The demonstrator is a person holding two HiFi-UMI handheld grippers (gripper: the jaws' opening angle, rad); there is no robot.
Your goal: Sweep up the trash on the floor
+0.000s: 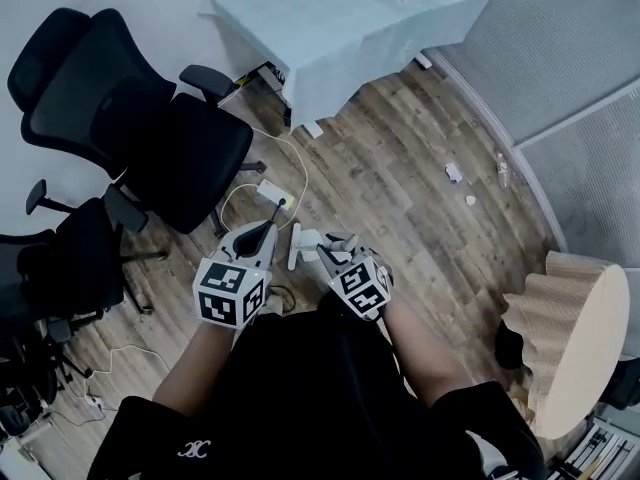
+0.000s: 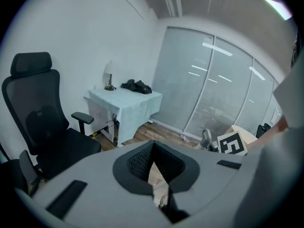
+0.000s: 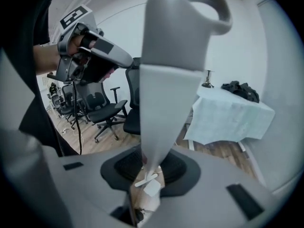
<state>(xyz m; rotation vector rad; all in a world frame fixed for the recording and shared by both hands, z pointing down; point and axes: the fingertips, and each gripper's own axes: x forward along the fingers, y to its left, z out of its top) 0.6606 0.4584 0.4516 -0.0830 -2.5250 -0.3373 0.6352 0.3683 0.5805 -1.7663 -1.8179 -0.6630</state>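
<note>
Small white scraps of trash [image 1: 454, 172] lie on the wood floor to the far right, with a smaller bit [image 1: 471, 200] below them. My right gripper [image 1: 335, 249] is low in the middle of the head view; in its own view the right gripper [image 3: 149, 167] is shut on a pale grey handle [image 3: 171, 80] with a loop at its end. That handle [image 1: 296, 245] shows white between the two grippers. My left gripper [image 1: 262, 235] sits just left of it. In the left gripper view the left gripper [image 2: 153, 148] has its pads met at the tips.
Black office chairs [image 1: 150, 138] crowd the left side. A table under a pale cloth [image 1: 340, 23] stands at the back. A white power strip [image 1: 272, 190] and cables lie ahead of the grippers. A beige corrugated drum [image 1: 570, 338] stands at the right, grey carpet [image 1: 590, 58] beyond.
</note>
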